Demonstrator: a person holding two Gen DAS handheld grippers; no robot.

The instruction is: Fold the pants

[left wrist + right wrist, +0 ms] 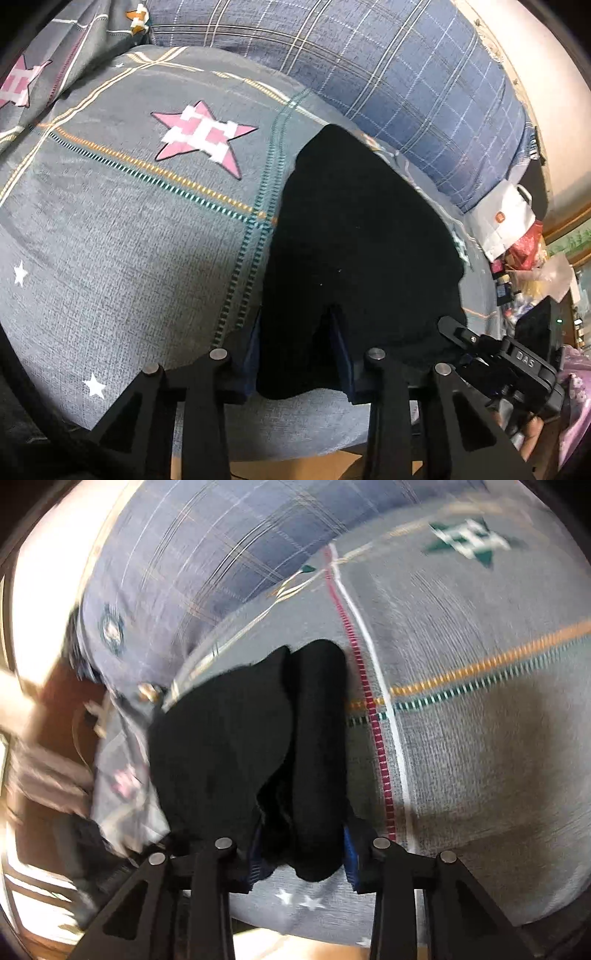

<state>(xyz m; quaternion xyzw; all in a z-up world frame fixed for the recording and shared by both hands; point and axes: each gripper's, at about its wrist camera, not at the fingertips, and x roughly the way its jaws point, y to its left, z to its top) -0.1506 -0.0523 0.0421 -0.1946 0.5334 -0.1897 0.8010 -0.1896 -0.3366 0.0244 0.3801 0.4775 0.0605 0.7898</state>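
Pants (354,236) lie dark on the grey starred bedspread (129,229), near its edge by the blue plaid quilt (388,62). Both grippers hold the near end of the pants, so this looks like the start of a fold: probably the held end must be lifted and carried over toward the far end, both hands moving together to keep the edge straight. The left gripper (295,354) is clenched on cloth, its jaws fairly wide apart with a thick bunch between the blue pads. The right gripper (301,853) likewise grips a bunched, doubled part of the pants (240,738); its view is blurred.
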